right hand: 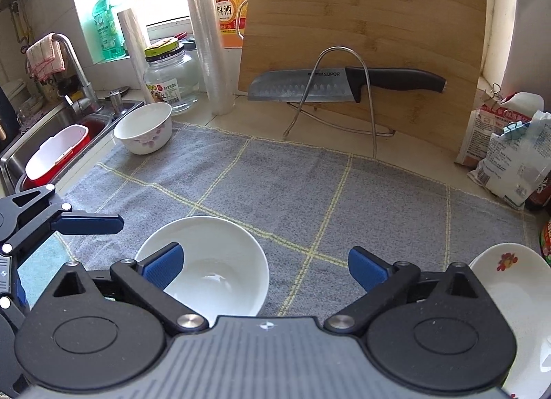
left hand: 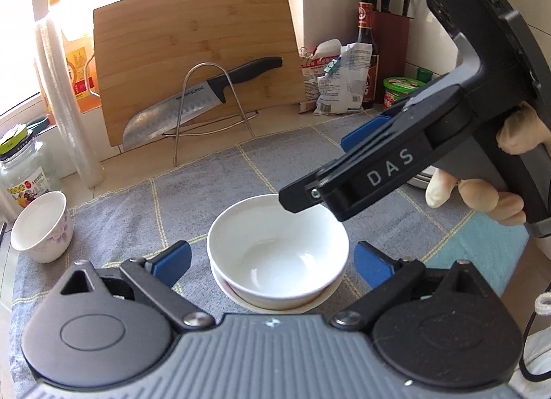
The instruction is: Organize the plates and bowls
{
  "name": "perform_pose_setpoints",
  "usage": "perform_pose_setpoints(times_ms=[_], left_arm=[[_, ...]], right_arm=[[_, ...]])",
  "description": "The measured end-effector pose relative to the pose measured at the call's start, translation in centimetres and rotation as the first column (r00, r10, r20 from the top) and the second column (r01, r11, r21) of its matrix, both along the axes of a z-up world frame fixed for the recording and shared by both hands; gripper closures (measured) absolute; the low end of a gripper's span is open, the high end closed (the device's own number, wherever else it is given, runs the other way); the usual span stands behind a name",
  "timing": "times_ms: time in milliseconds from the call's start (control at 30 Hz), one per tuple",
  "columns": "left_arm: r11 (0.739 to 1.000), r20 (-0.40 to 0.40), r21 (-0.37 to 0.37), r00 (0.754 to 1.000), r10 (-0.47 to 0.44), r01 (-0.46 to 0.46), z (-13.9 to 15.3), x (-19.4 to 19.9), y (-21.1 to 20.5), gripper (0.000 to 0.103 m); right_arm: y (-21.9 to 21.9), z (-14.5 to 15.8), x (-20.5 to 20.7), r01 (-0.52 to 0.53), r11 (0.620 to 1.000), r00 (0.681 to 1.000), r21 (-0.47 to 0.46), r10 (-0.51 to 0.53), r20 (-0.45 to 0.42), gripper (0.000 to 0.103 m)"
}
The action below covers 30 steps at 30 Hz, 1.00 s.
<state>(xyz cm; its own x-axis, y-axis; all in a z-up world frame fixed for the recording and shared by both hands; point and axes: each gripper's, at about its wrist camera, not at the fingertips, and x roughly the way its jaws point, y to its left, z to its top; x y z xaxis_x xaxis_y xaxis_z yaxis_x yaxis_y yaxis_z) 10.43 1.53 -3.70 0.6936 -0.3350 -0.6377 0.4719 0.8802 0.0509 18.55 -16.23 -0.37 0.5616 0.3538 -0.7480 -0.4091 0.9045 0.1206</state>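
A plain white bowl (left hand: 275, 254) sits nested in a second white dish (left hand: 272, 306) on the grey checked cloth (left hand: 213, 178). My left gripper (left hand: 272, 252) is open, with its blue pads (left hand: 172, 261) on either side of the bowl and small gaps showing. My right gripper (left hand: 327, 168) hangs open just above the bowl's far right rim, holding nothing. In the right wrist view the same bowl (right hand: 206, 261) lies under the left pad of my right gripper (right hand: 265, 261). A blue finger (right hand: 89, 223) of the left gripper shows at the left.
A floral bowl (right hand: 144, 130) stands at the cloth's far left corner near the sink (right hand: 51, 130). A flower-printed plate (right hand: 509, 292) lies at the right. A cutting board (right hand: 361, 54) and a knife (right hand: 344, 84) on a wire stand are behind, with bags (right hand: 509, 158) and jars around.
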Motion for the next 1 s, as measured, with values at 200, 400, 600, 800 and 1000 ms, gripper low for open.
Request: perform_pose_setpoints(times_ms=[200, 400, 600, 800, 1000], left_arm=[[0.985, 0.033, 0.006, 0.985, 0.169, -0.170, 1.0, -1.5, 0.0, 0.003], [0.920, 0.044, 0.016, 0.919, 0.391, -0.392, 1.7, -3.3, 1.2, 0.003], [0.860, 0.024, 0.003, 0.860, 0.510, -0.510, 1.9, -4.0, 3.4, 0.003], [0.860, 0.015, -0.023, 0.860, 0.510, -0.510, 1.9, -3.3, 4.7, 0.003], [0.881, 0.019, -0.037, 0.881, 0.472, -0.471, 1.2, -2.6, 7.8, 0.003]], right_arm=[[-0.9, 0.3, -0.1, -0.020, 0.999, 0.999, -0.036, 0.021, 0.036, 0.000], [-1.5, 0.8, 0.5, -0.079, 0.997, 0.996, 0.016, 0.078, 0.051, 0.000], [-1.3, 1.3, 0.3, -0.128, 0.991, 0.989, 0.038, 0.125, 0.076, 0.000], [-1.4, 1.4, -0.2, -0.113, 0.993, 0.991, 0.028, 0.110, 0.076, 0.000], [1.1, 2.3, 0.7, -0.066, 0.998, 0.993, 0.002, 0.066, 0.100, 0.000]])
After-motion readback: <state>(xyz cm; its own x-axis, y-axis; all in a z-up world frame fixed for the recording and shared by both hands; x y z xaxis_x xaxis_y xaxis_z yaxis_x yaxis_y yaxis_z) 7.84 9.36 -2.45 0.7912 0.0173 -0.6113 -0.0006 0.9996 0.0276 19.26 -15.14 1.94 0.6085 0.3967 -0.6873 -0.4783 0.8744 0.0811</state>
